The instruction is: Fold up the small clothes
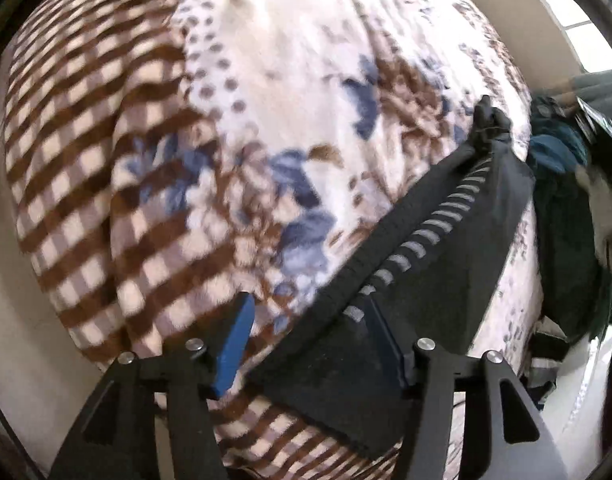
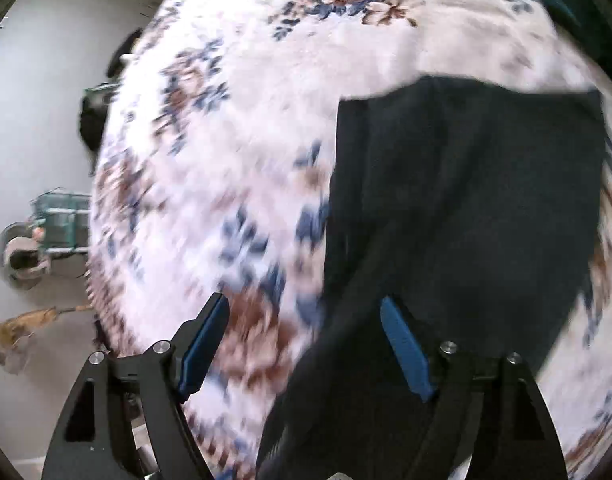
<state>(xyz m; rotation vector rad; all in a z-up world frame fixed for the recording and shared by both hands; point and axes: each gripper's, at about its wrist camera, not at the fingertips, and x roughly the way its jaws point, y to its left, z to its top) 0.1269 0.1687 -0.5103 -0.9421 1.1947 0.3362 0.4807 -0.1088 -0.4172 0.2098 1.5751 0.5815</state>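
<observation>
A small black garment [image 1: 438, 248] with a row of grey marks along its band lies on a floral and checked blanket [image 1: 266, 80]. In the left wrist view its near end sits between and under my fingers. My left gripper [image 1: 310, 312] is open, jaws wide apart. A far corner of the garment is bunched at the right [image 1: 490, 120]. In the right wrist view the same black garment [image 2: 466, 184] lies flat on the blanket [image 2: 266, 100], under the right finger. My right gripper [image 2: 306, 312] is open and holds nothing.
A pile of dark teal and other clothes [image 1: 566, 184] lies at the right edge of the bed. Beyond the bed's left edge are a pale floor [image 2: 38, 100], a green basket [image 2: 62, 220] and small items. A window [image 1: 566, 12] is at upper right.
</observation>
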